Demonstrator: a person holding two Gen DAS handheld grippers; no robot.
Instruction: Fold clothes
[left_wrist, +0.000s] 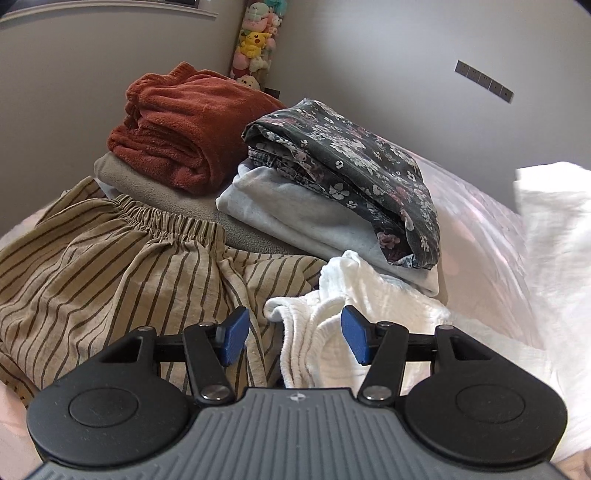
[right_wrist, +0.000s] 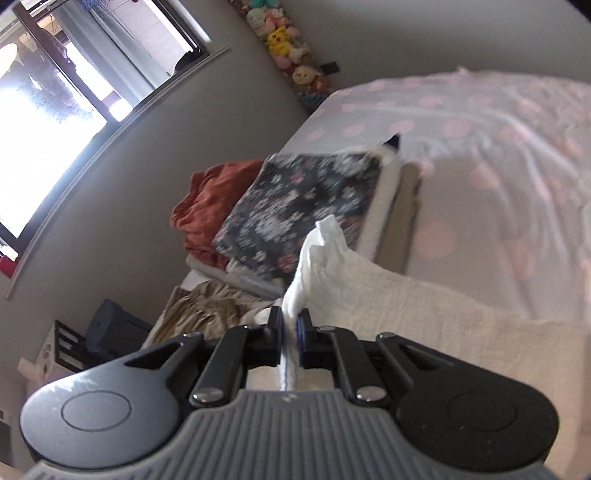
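A white textured garment (left_wrist: 373, 325) lies rumpled on the bed, its bunched edge just under and ahead of my left gripper (left_wrist: 295, 334), which stands open with its blue pads clear of the cloth. In the right wrist view my right gripper (right_wrist: 290, 325) is shut on a fold of the same white garment (right_wrist: 388, 295), whose corner sticks up past the fingertips while the rest drapes away to the right. A tan striped garment (left_wrist: 110, 273) with an elastic waistband lies to the left of the white one.
Folded stacks sit behind: a rust fleece (left_wrist: 177, 129) on a grey-beige piece, and a dark floral garment (left_wrist: 343, 166) on a pale grey one. The pink-dotted bedsheet (right_wrist: 480, 166) spreads to the right. A wall, a window (right_wrist: 55, 122) and plush toys (left_wrist: 255, 44) stand beyond.
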